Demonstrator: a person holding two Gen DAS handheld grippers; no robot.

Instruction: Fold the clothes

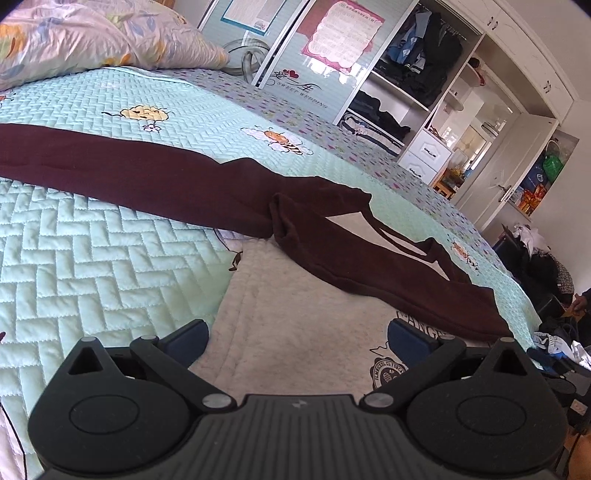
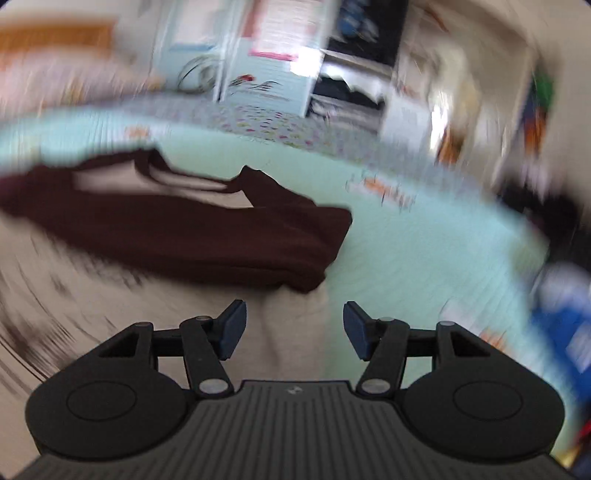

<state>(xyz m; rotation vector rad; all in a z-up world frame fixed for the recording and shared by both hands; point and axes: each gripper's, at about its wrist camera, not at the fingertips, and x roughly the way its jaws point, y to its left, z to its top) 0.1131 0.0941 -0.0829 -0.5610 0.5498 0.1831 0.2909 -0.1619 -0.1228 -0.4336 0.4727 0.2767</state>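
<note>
A sweatshirt with a cream body (image 1: 295, 325) and dark maroon sleeves (image 1: 147, 173) lies flat on the bed. One maroon sleeve stretches away to the left; the other (image 1: 406, 284) is folded across the cream body. My left gripper (image 1: 298, 341) hovers open over the cream body, holding nothing. In the blurred right wrist view the maroon sleeve (image 2: 207, 240) lies ahead over the cream fabric (image 2: 291, 332), and my right gripper (image 2: 294, 328) is open and empty just short of the sleeve's edge.
The bed has a mint quilted cover (image 1: 92, 266) with bee prints. A flowered pillow (image 1: 92, 33) lies at the far left. An open wardrobe (image 1: 417, 74) with dark clothes stands beyond the bed. Piled clothes (image 1: 546, 258) sit on the right.
</note>
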